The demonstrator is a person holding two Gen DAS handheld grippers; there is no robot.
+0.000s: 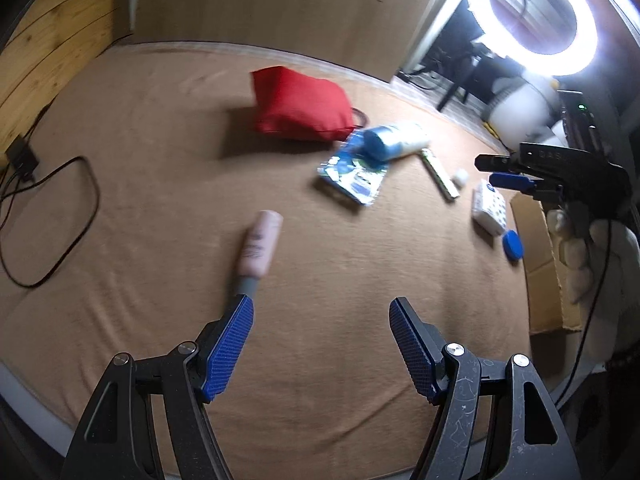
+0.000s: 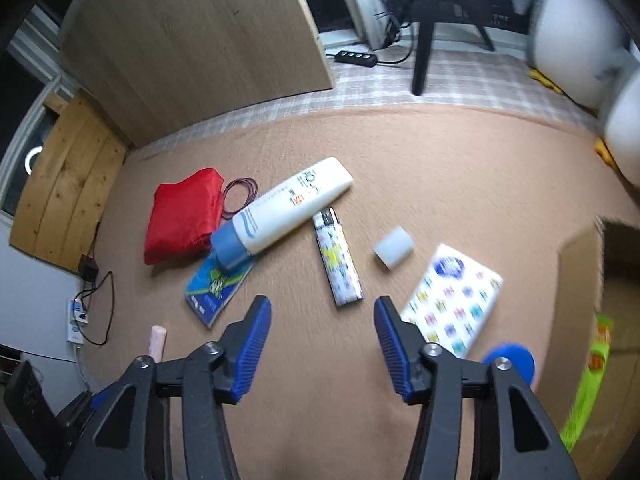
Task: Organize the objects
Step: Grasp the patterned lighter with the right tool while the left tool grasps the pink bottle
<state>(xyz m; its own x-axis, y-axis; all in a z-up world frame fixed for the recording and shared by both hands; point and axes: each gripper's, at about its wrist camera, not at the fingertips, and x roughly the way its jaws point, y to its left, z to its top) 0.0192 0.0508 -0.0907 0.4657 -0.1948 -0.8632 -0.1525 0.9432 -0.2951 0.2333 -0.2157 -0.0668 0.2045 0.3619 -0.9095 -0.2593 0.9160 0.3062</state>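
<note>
Objects lie on a tan cloth. A pink tube [image 1: 258, 249] lies just ahead of my open, empty left gripper [image 1: 321, 310]. Farther off are a red pouch [image 1: 301, 105], a white bottle with a blue cap [image 1: 394, 140] resting on a blue sachet [image 1: 354, 176], a lighter [image 1: 440, 174], a tissue pack [image 1: 490, 206] and a blue lid [image 1: 513, 245]. My right gripper [image 2: 322, 312] is open and empty, just short of the lighter [image 2: 338, 258]. Around it are the bottle [image 2: 288, 208], sachet [image 2: 218, 286], tissue pack [image 2: 454, 298], a small white block [image 2: 394, 248], red pouch [image 2: 184, 216] and blue lid [image 2: 514, 358].
An open cardboard box [image 2: 580, 280] stands at the right edge, holding a green packet [image 2: 588, 380]. Black cables [image 1: 52, 216] lie at the left. A wooden board [image 2: 192, 40] stands behind the cloth. A ring light [image 1: 544, 12] glares at the far right. Rubber bands [image 2: 240, 194] lie by the pouch.
</note>
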